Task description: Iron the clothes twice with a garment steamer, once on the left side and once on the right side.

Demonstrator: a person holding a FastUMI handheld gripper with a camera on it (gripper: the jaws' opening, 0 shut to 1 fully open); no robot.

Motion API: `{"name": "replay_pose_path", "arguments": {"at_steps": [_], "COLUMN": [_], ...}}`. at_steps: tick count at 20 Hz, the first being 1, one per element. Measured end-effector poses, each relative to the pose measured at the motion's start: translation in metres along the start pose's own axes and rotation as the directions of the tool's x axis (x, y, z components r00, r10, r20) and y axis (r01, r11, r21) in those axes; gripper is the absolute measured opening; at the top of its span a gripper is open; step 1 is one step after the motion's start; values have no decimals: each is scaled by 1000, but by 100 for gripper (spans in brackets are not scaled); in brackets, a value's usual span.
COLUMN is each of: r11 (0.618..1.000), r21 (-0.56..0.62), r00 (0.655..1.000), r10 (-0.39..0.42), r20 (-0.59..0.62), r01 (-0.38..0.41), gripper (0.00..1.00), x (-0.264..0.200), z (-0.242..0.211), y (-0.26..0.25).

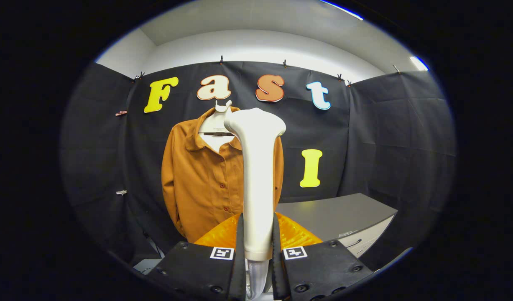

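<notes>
The jaws grip the white plastic garment steamer wand (pixel 256 184) upright before the rust-orange buttoned shirt (pixel 197 184) on its hanger. Risk — the smooth handle slipping, or the head snagging buttons.

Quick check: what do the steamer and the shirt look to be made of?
Steamer: likely hard plastic, smooth off-white satin shell with soft highlights; the gripper is shut on its handle. Shirt: woven fabric, matte rust-brown, folds and buttons showing, possibly cotton.
</notes>
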State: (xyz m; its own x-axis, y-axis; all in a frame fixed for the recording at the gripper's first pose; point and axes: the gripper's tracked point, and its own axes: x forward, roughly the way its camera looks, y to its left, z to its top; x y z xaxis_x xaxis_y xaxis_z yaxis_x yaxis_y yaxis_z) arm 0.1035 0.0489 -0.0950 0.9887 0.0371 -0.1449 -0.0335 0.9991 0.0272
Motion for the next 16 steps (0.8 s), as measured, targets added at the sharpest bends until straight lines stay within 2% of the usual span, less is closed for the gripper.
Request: {"name": "replay_pose_path", "arguments": {"at_steps": [16], "r11": [1000], "r21": [-9], "r00": [996], "r10": [12], "r20": [93], "r01": [-12], "gripper": [28], "x": [-27], "z": [58], "y": [-6]}}
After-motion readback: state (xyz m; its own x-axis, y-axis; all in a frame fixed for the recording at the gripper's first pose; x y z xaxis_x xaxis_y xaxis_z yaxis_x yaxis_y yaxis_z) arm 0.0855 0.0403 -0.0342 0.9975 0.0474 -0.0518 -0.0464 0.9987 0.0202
